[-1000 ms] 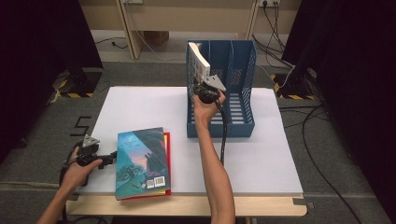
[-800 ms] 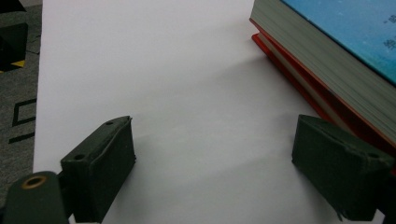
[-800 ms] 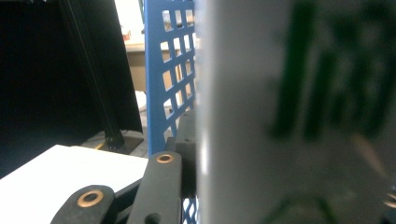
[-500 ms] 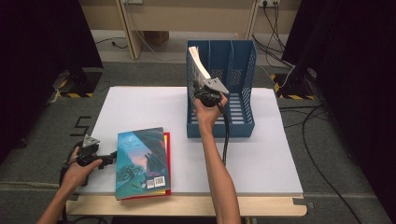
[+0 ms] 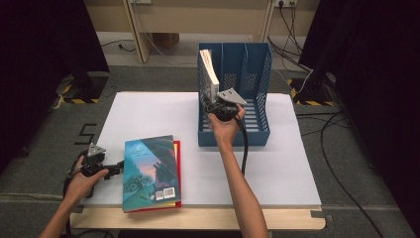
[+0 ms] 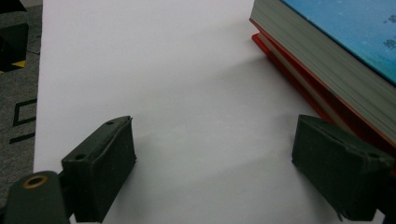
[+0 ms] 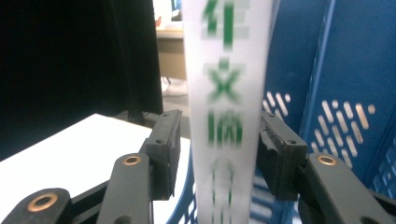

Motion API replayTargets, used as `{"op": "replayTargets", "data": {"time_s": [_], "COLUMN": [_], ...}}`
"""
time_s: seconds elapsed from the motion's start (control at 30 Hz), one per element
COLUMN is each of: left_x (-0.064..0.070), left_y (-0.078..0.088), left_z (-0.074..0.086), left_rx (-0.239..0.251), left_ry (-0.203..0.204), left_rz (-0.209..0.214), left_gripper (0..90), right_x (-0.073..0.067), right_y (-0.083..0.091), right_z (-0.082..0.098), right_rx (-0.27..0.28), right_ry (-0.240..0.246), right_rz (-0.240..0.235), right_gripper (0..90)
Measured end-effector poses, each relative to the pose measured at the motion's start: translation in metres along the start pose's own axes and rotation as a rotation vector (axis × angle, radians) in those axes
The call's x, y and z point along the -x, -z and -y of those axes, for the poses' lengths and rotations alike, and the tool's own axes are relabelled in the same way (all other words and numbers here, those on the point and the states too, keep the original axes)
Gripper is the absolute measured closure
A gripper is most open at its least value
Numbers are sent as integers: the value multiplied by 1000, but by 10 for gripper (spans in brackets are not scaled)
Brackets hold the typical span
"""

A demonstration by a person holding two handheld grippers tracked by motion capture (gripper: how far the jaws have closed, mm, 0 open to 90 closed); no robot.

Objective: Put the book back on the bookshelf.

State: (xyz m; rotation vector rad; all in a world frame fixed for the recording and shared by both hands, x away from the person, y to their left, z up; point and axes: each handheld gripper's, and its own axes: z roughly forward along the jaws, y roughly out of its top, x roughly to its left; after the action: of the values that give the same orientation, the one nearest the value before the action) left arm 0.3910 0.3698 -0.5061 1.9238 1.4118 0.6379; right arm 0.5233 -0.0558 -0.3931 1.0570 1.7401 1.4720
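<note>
Blue rack's book between right tool jaws, unclamped

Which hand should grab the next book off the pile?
Left, I think. The left tool sits open right beside the book pile. The right tool, jaws just opening off the white book, is far away at the blue rack.

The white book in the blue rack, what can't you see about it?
- White book: green spine letters blurred in the right gripper view.
- Its lower part: behind the blue rack wall in the high view.
- Its cover: too small there to read.
- Right gripper: jaws have just been opening; pads stand off the spine.
</note>
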Motion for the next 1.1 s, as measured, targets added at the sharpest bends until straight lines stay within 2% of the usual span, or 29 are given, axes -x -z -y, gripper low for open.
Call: {"op": "replayTargets", "data": {"time_s": [0.1, 0.23, 0.37, 0.53, 0.63, 0.73, 0.97, 1.1], "left_x": [0, 0, 0, 0, 0, 0, 0, 0], "left_y": [0, 0, 0, 0, 0, 0, 0, 0], "left_z": [0, 0, 0, 0, 0, 0, 0, 0], "left_rx": [-2, -3, -1, -2, -3, -1, -3, -2], "left_ry": [0, -3, -3, -3, -2, -4, -6, -7], "left_rz": [1, 0, -2, -1, 0, -2, -1, -3], "left_gripper": [124, 124, 125, 125, 124, 126, 126, 126], "right_x": [1, 1, 1, -8, -17, -22, -22, -19], "right_y": [5, 14, 17, 17, 13, 10, 10, 17], "right_z": [4, 8, 12, 16, 16, 16, 16, 18], "right_rx": [-40, -74, -85, -93, -99, -105, -115, -112], "right_ry": [28, 70, 83, 98, 126, 139, 136, 112], "right_rz": [-24, -46, -63, -92, -115, -115, -123, -127], "right_gripper": [526, 563, 581, 584, 596, 588, 577, 538]}}
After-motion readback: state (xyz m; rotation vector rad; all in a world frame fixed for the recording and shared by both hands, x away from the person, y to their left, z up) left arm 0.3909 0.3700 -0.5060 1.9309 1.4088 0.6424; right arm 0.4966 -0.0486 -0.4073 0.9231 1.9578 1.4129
